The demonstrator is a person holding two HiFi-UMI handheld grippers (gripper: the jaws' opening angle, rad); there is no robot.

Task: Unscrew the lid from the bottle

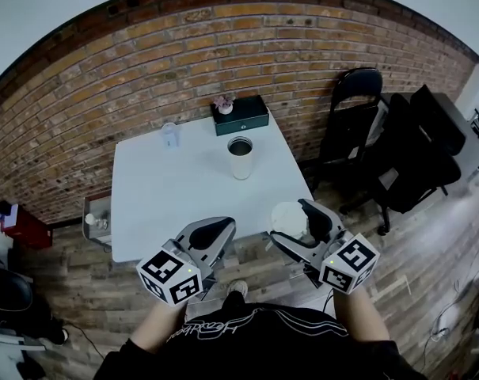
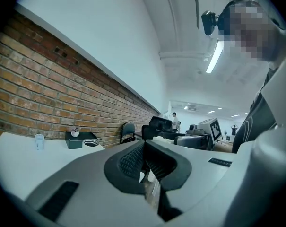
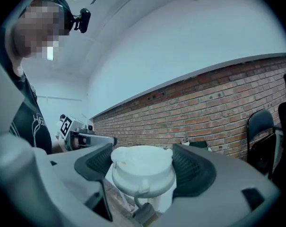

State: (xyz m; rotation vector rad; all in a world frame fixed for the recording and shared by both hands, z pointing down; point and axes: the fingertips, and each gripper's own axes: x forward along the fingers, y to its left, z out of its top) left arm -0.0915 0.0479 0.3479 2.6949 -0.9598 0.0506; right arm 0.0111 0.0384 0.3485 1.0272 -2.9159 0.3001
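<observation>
The only print showing is the black-and-white square markers on the tongs' cubes and a line of script on the person's dark shirt (image 1: 215,327), which is too small to read. The left tongs (image 2: 145,162) are sitting pressed together with nothing between them. The right tongs (image 3: 143,169) are standing wide and gripping the white lid (image 3: 142,167) by its sides. The lid is off the bottle (image 1: 240,157), which is standing open and upright on the white surface (image 1: 168,204). The bottle is towards the right edge, just in front of a green box (image 1: 241,115) at the far edge. A clear cup (image 1: 169,135) is sitting at the far left. Both tongs are hovering at the near edge, well apart from the bottle, with a broad bare stretch lying between. Dark chairs (image 1: 358,117) are crowding the right side.
</observation>
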